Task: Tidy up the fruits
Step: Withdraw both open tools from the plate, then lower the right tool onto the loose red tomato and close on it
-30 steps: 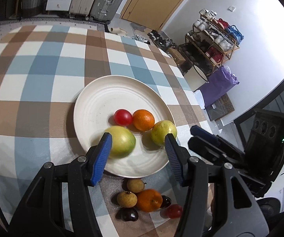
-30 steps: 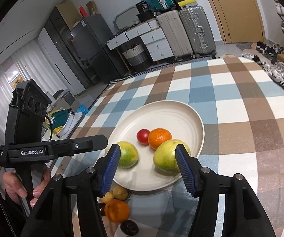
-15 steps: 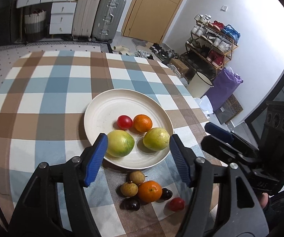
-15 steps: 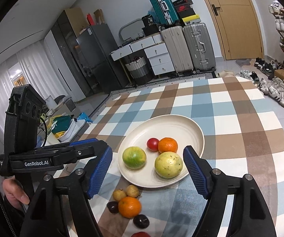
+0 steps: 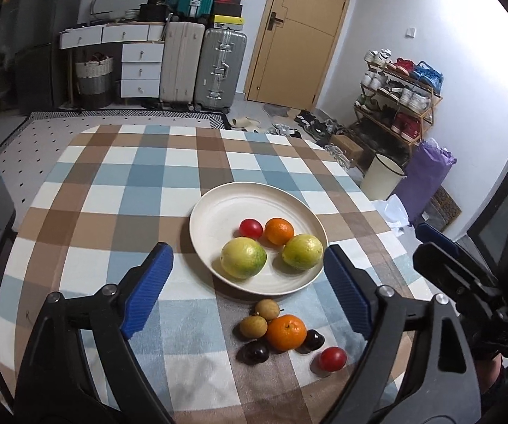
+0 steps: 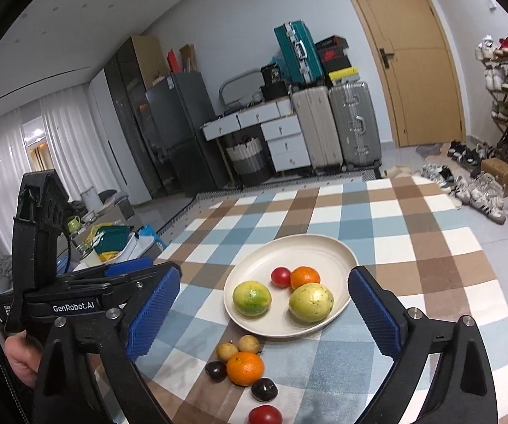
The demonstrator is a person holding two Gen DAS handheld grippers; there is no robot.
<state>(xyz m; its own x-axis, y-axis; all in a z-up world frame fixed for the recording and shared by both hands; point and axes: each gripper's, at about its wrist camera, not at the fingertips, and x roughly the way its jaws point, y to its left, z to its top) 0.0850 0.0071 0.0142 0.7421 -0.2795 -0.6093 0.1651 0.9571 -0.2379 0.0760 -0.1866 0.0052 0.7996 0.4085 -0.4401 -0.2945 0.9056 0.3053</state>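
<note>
A cream plate (image 5: 218,208) (image 6: 310,247) on the checked tablecloth holds two yellow-green fruits (image 5: 243,257) (image 5: 302,256), an orange (image 5: 279,230) and a red tomato (image 5: 250,228). In front of the plate lie a loose orange (image 5: 285,332) (image 6: 245,368), two brown longans (image 5: 253,327), two dark plums (image 5: 257,351) and a red tomato (image 5: 331,358) (image 6: 264,415). My left gripper (image 5: 248,295) is open and empty, held above the loose fruits. My right gripper (image 6: 264,318) is open and empty, held above the table's near side; it also shows at the right of the left wrist view (image 5: 459,275).
The table (image 5: 119,190) ends close behind the loose fruits. Beyond it stand suitcases (image 5: 218,67), white drawers (image 5: 141,70), a door (image 5: 303,31), a shoe rack (image 5: 399,106) and a white bin (image 5: 383,176). The left gripper's body (image 6: 42,258) stands at the left of the right wrist view.
Both grippers have pulled back and up from the plate and opened wider. The plate and fruits look smaller, and more of the room shows. No fruit has moved.
</note>
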